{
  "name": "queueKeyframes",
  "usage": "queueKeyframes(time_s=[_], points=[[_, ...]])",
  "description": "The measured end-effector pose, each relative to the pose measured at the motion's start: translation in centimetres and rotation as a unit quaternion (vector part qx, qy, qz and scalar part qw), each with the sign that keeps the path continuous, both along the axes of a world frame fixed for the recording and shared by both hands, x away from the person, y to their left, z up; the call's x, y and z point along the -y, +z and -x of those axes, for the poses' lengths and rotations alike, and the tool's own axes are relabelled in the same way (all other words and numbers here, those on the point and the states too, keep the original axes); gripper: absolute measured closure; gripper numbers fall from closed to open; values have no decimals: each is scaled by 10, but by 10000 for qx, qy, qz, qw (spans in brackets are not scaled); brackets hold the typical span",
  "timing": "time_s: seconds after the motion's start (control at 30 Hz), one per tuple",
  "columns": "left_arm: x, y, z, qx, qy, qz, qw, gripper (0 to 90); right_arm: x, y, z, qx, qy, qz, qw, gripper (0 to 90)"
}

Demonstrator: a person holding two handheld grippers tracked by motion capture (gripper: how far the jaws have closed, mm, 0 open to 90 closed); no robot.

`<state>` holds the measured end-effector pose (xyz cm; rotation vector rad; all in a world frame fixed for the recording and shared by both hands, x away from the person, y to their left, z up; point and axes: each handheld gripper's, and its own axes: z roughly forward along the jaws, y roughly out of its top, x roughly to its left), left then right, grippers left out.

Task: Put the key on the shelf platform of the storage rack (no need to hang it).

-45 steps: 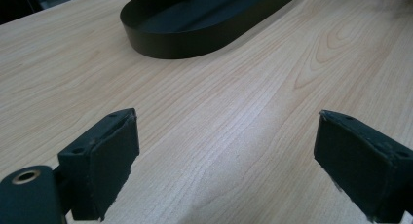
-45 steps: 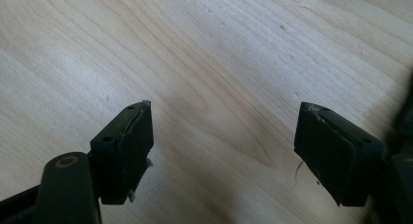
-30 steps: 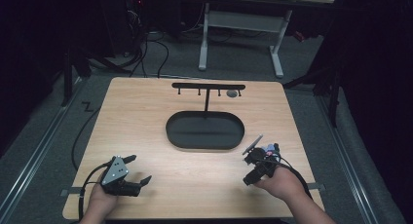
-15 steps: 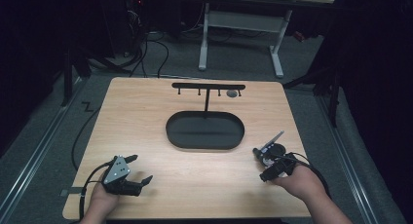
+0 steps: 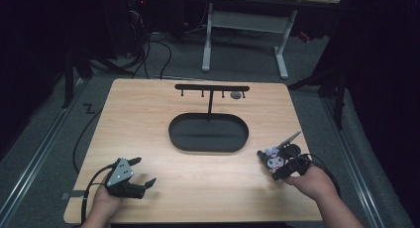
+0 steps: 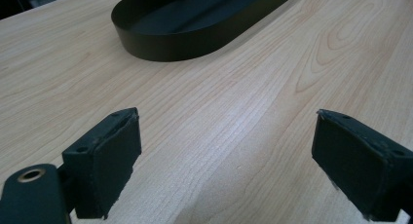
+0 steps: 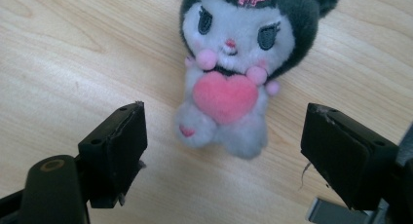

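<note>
R gripper [image 7: 224, 151] jaws wide, just been opening; plush toy [image 7: 238, 63] lies on table [image 5: 148, 119] just ahead of & between its pads, not pinched. L gripper [image 6: 226, 165] open, nothing btwn jaws, black oval tray [image 6: 195, 24] ahead.

Left tool [image 5: 141, 174] open, low; right tool [image 5: 271, 161] jaws just opened wide.

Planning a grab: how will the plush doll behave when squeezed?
The plush doll looks fluffy, so it should probably squash and weigh little. Lying flat on the table, it seems unlikely to roll; its fur may slip slightly.
</note>
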<state>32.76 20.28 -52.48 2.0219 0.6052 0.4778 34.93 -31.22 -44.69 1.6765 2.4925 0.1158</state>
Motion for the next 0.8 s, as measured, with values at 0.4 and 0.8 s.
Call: queueKeyframes(time_s=[0.4,0.8], points=[[0,0,0,-9,-3,-3,10000,115,1,-27,-9,-129,-38,6,9999,198],[-2,0,0,-17,2,18,10000,116,6,-39,-1,-3,-220,-76,9997,339]])
